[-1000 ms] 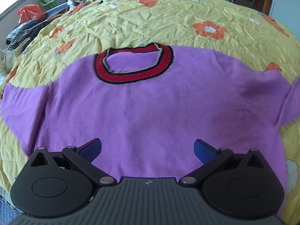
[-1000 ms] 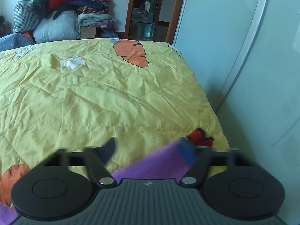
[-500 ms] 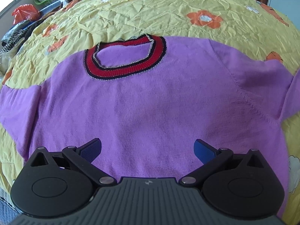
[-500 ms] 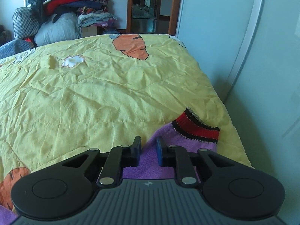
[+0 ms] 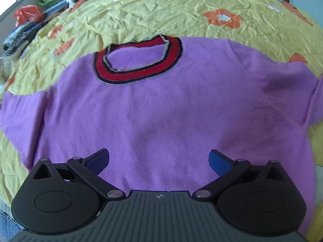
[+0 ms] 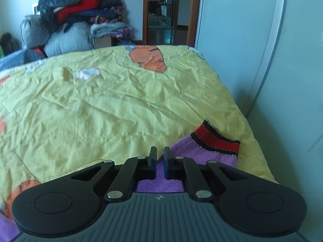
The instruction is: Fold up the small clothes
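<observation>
A purple sweater [image 5: 161, 109] with a red-and-black collar [image 5: 139, 60] lies flat on a yellow quilt. My left gripper [image 5: 159, 160] is open and empty, hovering over the sweater's lower body. In the right wrist view my right gripper [image 6: 159, 157] is shut on the sweater's purple sleeve [image 6: 193, 151], just behind its red-and-black cuff [image 6: 218, 141], near the bed's right edge.
The yellow quilt [image 6: 101, 104] with orange carrot and flower prints covers the bed. A pile of clothes and bags [image 6: 70, 24] stands at the far end. A pale wardrobe door [image 6: 262, 50] runs close along the bed's right side. An orange bag [image 5: 28, 15] sits far left.
My right gripper has closed on the sleeve and the cuff has come into fuller view. The left gripper has stayed open, and its view of the sweater has shifted slightly.
</observation>
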`<action>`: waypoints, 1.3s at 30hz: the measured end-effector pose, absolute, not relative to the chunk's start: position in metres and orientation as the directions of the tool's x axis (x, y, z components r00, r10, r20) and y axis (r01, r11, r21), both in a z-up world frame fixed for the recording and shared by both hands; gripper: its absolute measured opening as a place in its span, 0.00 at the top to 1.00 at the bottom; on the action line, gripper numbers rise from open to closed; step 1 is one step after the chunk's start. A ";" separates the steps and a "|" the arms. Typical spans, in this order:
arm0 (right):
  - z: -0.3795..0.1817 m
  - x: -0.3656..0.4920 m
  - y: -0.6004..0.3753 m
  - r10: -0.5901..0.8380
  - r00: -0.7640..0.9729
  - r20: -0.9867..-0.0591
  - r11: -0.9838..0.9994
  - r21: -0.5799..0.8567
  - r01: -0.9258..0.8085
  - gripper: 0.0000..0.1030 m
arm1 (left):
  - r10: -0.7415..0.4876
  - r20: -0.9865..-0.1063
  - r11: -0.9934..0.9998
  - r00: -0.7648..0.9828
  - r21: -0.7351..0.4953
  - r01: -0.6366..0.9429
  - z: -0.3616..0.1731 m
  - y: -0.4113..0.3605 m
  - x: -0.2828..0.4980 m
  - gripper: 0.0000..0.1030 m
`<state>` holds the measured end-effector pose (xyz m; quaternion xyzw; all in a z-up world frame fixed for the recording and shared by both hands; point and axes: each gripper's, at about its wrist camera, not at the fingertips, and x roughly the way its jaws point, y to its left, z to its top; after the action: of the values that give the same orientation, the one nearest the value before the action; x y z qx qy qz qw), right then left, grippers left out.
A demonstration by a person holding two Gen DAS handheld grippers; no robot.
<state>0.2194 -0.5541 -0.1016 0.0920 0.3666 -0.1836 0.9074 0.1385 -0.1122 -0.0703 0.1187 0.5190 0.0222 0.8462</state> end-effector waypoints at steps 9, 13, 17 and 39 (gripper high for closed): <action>-0.090 0.209 -0.553 -0.244 0.695 -0.677 0.913 0.081 0.399 0.95 | 0.237 -0.844 0.958 0.481 0.285 0.027 -0.058 -0.106 0.142 0.00; -0.073 0.202 -0.549 -0.232 0.722 -0.652 0.909 0.120 0.400 0.96 | 0.215 -0.844 0.966 0.491 0.258 0.021 -0.052 -0.096 0.138 0.00; -0.051 0.193 -0.546 -0.216 0.751 -0.624 0.905 0.160 0.394 0.96 | 0.195 -0.848 0.974 0.493 0.228 0.007 -0.048 -0.084 0.135 0.00; -0.026 0.148 -0.578 -0.144 0.792 -0.593 0.869 0.308 0.388 0.96 | 0.169 -0.838 0.985 0.518 0.156 -0.069 -0.036 -0.047 0.119 0.00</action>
<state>0.1479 -0.5778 -0.0261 0.2118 0.2883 -0.1441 0.9226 0.1190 -0.0469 -0.0359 0.0517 0.4861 0.0684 0.8697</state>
